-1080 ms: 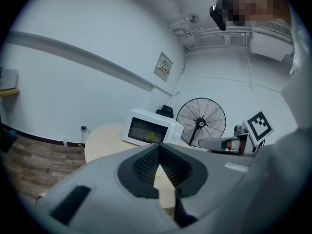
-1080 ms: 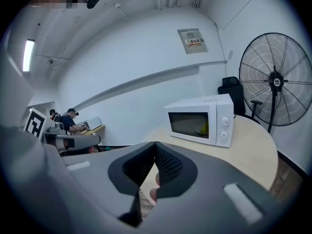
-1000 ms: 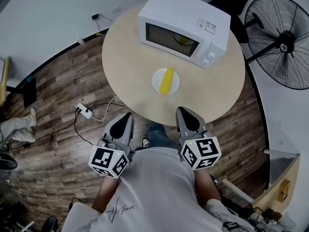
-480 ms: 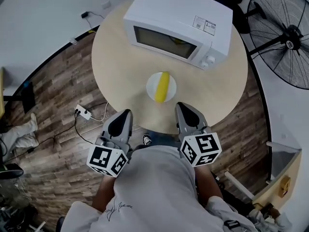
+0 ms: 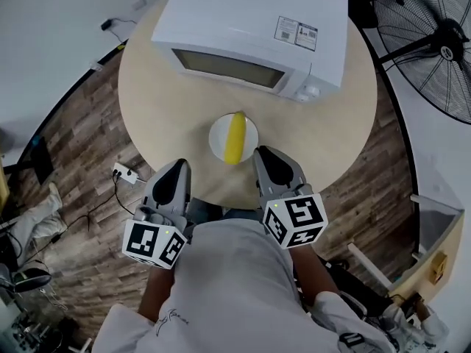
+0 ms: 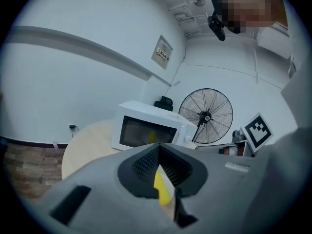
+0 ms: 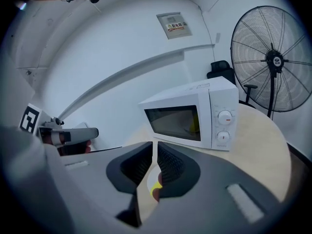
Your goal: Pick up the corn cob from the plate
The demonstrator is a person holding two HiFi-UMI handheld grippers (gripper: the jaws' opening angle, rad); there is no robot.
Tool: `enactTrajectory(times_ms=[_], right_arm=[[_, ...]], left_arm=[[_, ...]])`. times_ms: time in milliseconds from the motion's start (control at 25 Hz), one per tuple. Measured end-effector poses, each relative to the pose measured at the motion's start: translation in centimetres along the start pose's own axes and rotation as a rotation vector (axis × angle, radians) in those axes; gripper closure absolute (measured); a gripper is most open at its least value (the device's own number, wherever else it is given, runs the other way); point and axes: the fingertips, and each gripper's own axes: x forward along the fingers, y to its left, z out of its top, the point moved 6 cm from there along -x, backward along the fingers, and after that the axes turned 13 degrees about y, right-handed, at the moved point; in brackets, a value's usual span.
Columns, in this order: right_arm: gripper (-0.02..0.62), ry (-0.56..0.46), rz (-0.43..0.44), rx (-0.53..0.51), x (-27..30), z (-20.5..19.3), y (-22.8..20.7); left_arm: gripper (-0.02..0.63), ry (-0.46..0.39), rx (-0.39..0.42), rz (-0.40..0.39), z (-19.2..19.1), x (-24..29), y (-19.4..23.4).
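A yellow corn cob [image 5: 235, 137] lies on a small white plate [image 5: 218, 141] near the front edge of the round table [image 5: 154, 101]. My right gripper [image 5: 263, 153] reaches over the table edge, its tip just right of the plate. Its jaws are opening, a thin slit shows between them, and nothing is in it. In the right gripper view the cob [image 7: 157, 188] shows below the right gripper [image 7: 157, 145]. My left gripper [image 5: 176, 166] hovers at the table edge left of the plate, shut and empty. The cob [image 6: 161, 188] shows past the left gripper [image 6: 157, 147].
A white microwave [image 5: 250, 28] stands shut behind the plate, with something yellow [image 7: 194, 123] inside. A standing fan [image 5: 434, 43] is off to the right. A power strip [image 5: 122, 173] and cables lie on the wood floor at the left.
Both grippers have moved forward from in front of the table to its near edge, either side of the plate. The table and microwave now sit closer in the head view.
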Motion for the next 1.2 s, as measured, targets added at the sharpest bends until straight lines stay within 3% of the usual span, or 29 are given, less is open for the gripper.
enactTrajectory(times_ms=[200,640,840,1200], right_arm=[[0.549,0.004,-0.045,0.039,0.6,0.3,0.1],[0.545,-0.02,-0.182,0.162,1.5,0.4,3.3],[0.535,-0.03,-0.251,0.191,2.1,-0.6,4.2],[0.525,-0.026,-0.323,0.229,3.4,-2.4,5.3]], left_arm=[[0.615,-0.031,0.022,-0.028,1.5,0.7,1.4],[0.615,-0.005,0.073,-0.195,3.8,0.8,4.4],[0.615,0.02,0.13,-0.261,3.7,0.3,5.1],[0.615,0.045,0.157,-0.317,3.2,-1.3,6.7]])
